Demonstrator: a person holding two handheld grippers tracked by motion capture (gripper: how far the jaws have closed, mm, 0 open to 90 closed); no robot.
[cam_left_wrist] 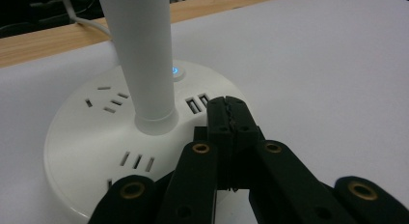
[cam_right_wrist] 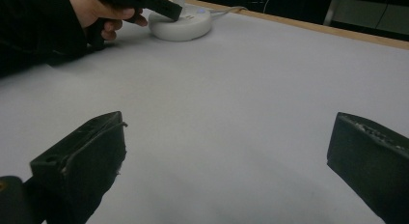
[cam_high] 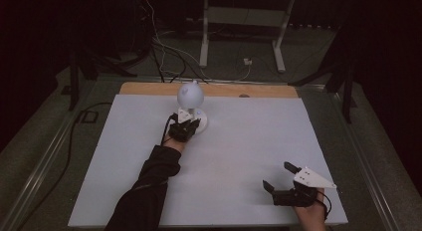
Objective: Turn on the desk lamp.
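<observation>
1. Pressing toward the round base point(cam_left_wrist: 96, 137) of the white desk lamp point(cam_high: 191, 109) with the left gripper point(cam_left_wrist: 230, 117): jaws clenched tight together, nothing between them, tips resting on or just over the top of the base, just beside the two USB ports point(cam_left_wrist: 197, 103) and short of the small touch button point(cam_left_wrist: 176, 70) with its blue glow.
2. Standing near the middle of the far edge of the desk point(cam_high: 249, 141): the lamp, upright, white stem point(cam_left_wrist: 142, 55) rising from the centre of the base, round head point(cam_high: 190, 94) on top, white power cable point(cam_high: 224, 77) leaving over the far edge.
3. Resting near the near right corner of the desk, well apart from the lamp: the right gripper point(cam_high: 278, 177), jaws released and wide, holding nothing.
4. Judged step: reaching for the touch button, probably to switch the lamp; contact cannot be told for sure.
5. Next move, as judgement: sliding the closed tips forward past the USB ports, then a light push straight down on the button, without tipping the base.
6. Counted: one lamp, one button, two USB ports, three groups of socket slots point(cam_left_wrist: 108, 99) seen on the base, two grippers.
</observation>
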